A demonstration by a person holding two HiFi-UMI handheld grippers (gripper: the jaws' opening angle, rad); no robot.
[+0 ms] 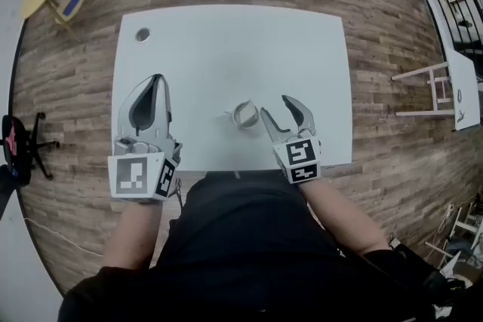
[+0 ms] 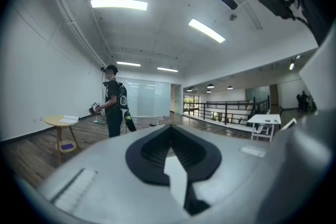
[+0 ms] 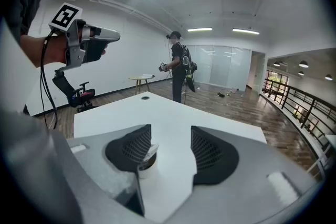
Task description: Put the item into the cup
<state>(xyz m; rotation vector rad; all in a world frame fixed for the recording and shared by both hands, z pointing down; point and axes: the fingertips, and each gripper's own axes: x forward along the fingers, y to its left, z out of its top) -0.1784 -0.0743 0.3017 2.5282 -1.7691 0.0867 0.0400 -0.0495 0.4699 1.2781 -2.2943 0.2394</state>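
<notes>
Cup outside left gripper view

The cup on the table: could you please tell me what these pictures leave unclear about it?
- The item in the cup: too small in the head view; in the right gripper view only a pale strip shows at the rim.
- Cup's left side: right gripper view, hidden behind a jaw of the right gripper.

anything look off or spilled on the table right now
Nothing looks spilled or damaged. The cup stands upright on the white table. The one slightly askew thing is a pale item that leans out over the cup's rim instead of sitting fully inside. The right hand-held gripper is open beside the cup.
</notes>
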